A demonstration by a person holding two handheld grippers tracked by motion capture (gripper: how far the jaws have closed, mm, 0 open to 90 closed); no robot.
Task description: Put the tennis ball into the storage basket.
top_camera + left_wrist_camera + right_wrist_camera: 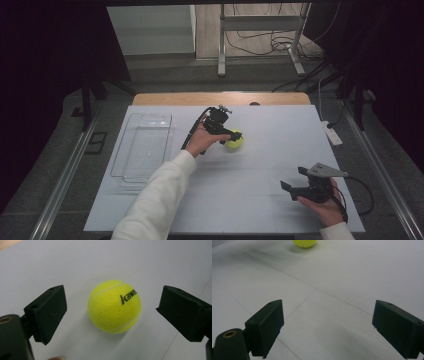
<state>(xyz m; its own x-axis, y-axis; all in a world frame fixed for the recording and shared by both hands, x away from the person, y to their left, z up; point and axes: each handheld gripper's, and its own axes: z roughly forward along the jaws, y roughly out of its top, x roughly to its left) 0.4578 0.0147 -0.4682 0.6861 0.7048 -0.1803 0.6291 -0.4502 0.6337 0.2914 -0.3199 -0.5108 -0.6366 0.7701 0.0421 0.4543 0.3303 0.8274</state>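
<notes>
A fuzzy yellow-green tennis ball point(234, 140) with black lettering is seen resting on the white table sheet point(260, 170), near the middle of it. In the high view the left gripper point(231, 135) is held right over the ball by a hand in a white sleeve point(160, 195). In the left gripper view the tennis ball point(114, 306) is found between the two black jaws, which are spread wide; a gap is seen on each side of the ball, so it is not touched by either jaw. The right gripper point(295, 178) is held low over the near right part of the sheet, well apart from the ball, and its jaws are likewise spread with nothing between them. In the right gripper view the ball point(304, 243) is seen far off at the top edge. A clear rectangular plastic tray point(145, 150) is laid at the left side of the sheet, apart from the ball.
</notes>
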